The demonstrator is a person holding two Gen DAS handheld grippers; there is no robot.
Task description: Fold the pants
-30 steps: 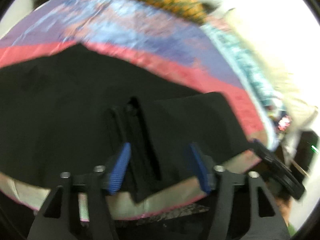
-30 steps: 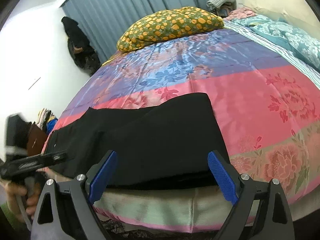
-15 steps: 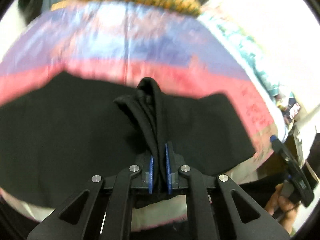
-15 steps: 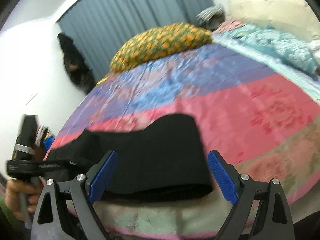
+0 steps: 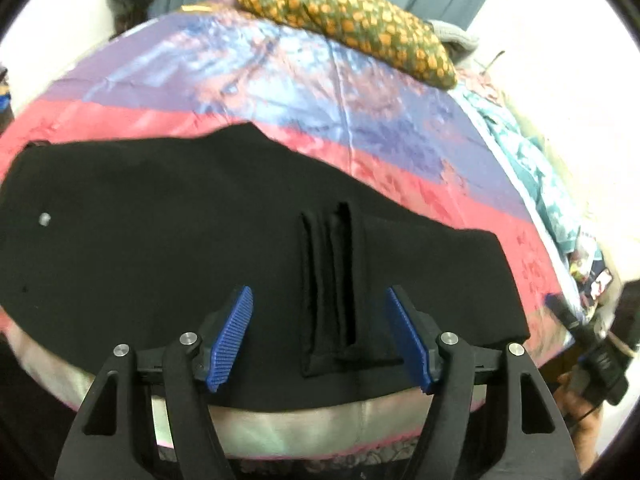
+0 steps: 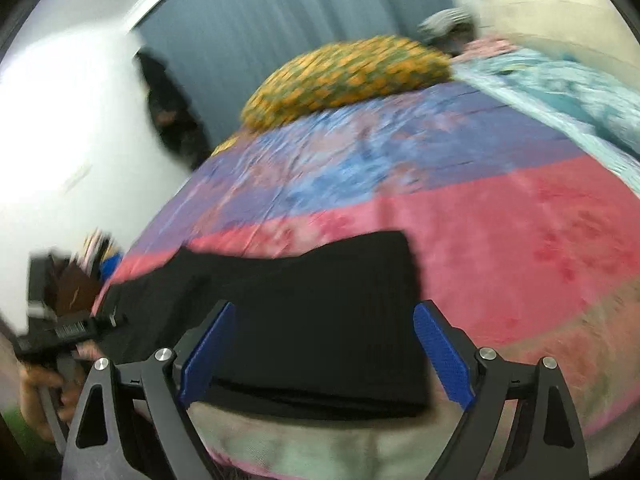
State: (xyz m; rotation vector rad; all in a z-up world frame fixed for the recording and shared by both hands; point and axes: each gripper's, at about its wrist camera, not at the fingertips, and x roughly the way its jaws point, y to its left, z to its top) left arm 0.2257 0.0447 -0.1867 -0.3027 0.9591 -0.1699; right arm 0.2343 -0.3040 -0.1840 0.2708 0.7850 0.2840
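Note:
Black pants (image 5: 168,240) lie spread across the near edge of a bed with a pink, purple and blue cover (image 5: 280,92). A pinched ridge of black cloth (image 5: 332,288) stands up from them between the blue pads of my left gripper (image 5: 320,336). Its jaws are opening and the pads do not touch the ridge. In the right wrist view the pants (image 6: 320,312) end in a folded edge near the bed's front. My right gripper (image 6: 324,356) hangs open above that end with nothing between its pads.
An orange-dotted green pillow (image 5: 344,20) lies at the far end of the bed, before grey curtains (image 6: 280,20). A teal floral blanket (image 6: 560,88) covers the right side. A hand with the other gripper shows at the edge of each view (image 6: 44,384) (image 5: 588,360).
The left gripper shut on a bunch of pants cloth and lifted it half a second ago; now it has let go and stands apart, leaving a ridge. The right gripper stayed open and drifted slightly.

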